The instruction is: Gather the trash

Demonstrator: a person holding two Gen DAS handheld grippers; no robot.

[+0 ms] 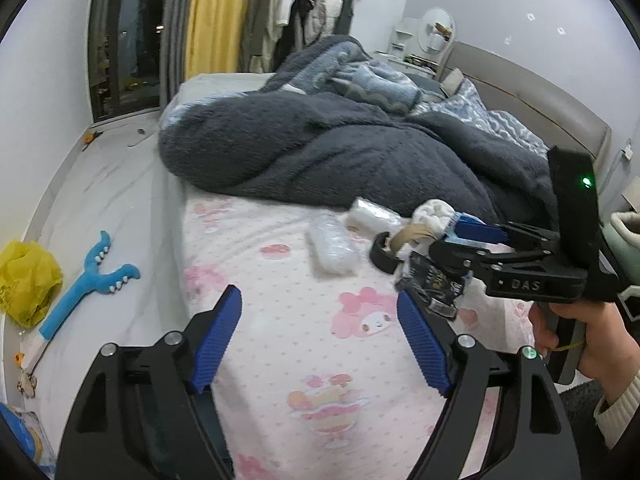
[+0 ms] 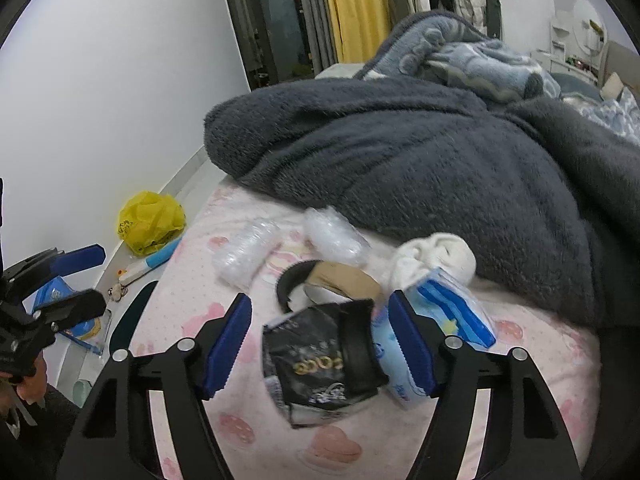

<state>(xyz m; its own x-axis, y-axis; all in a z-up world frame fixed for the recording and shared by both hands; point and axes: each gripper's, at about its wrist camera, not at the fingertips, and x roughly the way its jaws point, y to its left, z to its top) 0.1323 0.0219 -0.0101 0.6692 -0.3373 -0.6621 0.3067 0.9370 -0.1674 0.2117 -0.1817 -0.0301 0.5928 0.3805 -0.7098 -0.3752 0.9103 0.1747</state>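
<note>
Trash lies on the pink patterned bed sheet: a black snack wrapper, a light blue packet, two clear plastic wraps, a crumpled white tissue and a black and tan band. My right gripper is open, with its fingers on either side of the black wrapper, which lies on the sheet. In the left wrist view my right gripper hovers over the pile, and a clear wrap lies beside it. My left gripper is open and empty above the sheet.
A dark grey fluffy blanket covers the bed beyond the trash. On the floor to the left lie a yellow plastic bag and a blue toy. A blue packet lies on the floor. A wall and a window stand behind.
</note>
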